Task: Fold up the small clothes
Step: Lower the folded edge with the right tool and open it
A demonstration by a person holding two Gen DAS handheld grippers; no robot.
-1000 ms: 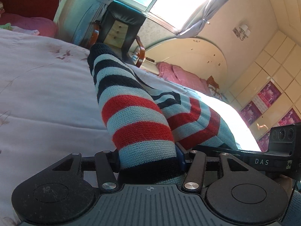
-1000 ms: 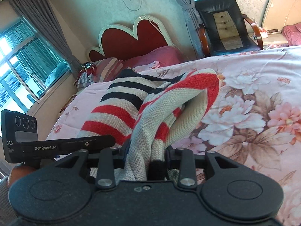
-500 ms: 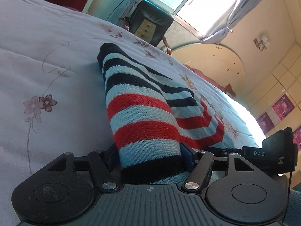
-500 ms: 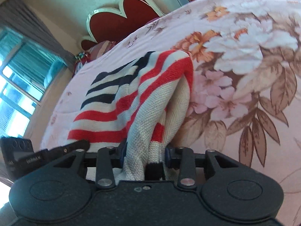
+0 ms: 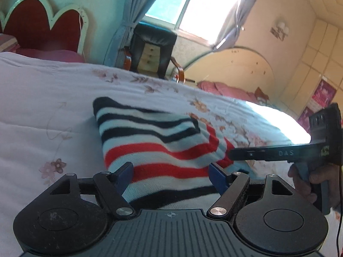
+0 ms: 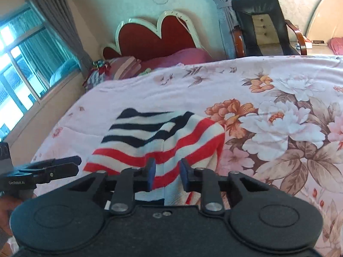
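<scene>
A small knitted sweater (image 5: 154, 137) with black, red and pale blue stripes lies folded and flat on the floral quilt (image 5: 53, 107). My left gripper (image 5: 171, 173) hovers over its near edge. Its jaws are opening and stand wide, with the blue pads clear of the cloth on both sides. In the right wrist view the same sweater (image 6: 158, 141) lies under my right gripper (image 6: 168, 171). That gripper's jaws are closing. Cloth shows in the narrow gap between them, but the pads do not pinch it. Each gripper shows at the edge of the other's view.
A red heart-shaped headboard (image 6: 156, 36) and pink pillows (image 6: 171, 59) stand at the bed's far end. A black armchair (image 5: 150, 49) sits under the window beyond the bed. A hand (image 5: 317, 177) holds the right gripper's handle. The quilt (image 6: 278, 128) spreads wide to the right.
The sweater, held up in a bunch by both grippers, now lies flat on the bed. Both grippers have let it go; the left jaws spread wide and the right jaws narrowed.
</scene>
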